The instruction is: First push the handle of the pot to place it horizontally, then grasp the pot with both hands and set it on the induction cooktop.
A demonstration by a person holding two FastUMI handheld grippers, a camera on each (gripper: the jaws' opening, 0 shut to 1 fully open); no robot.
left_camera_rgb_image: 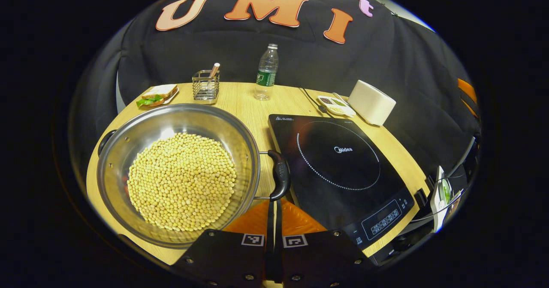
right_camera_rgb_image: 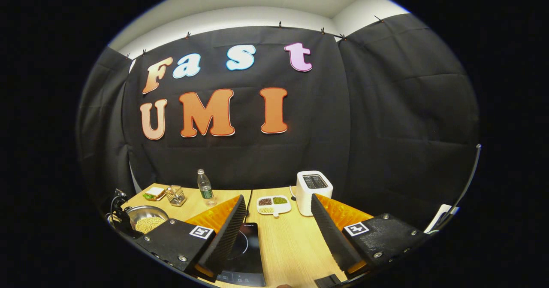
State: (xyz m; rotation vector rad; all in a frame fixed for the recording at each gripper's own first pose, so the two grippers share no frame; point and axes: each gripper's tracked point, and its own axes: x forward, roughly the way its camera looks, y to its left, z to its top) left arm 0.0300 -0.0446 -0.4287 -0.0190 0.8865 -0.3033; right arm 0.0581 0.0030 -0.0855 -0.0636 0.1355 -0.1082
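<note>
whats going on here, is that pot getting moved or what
A person works two handheld grippers at a wooden table. The left gripper is shut, its tips right at the black handle of the steel pot full of yellow beans, beside the induction cooktop. The right gripper hangs open farther back, holding nothing. The pot is not on the cooktop yet.

We see a shiny steel pot (left_camera_rgb_image: 178,125) with a glossy black plastic handle (left_camera_rgb_image: 279,175), a glossy glass-topped cooktop (left_camera_rgb_image: 339,168), a matt wood-grain table (left_camera_rgb_image: 248,103), a clear plastic bottle (left_camera_rgb_image: 266,72) and a wire-mesh holder (left_camera_rgb_image: 206,87).
</note>
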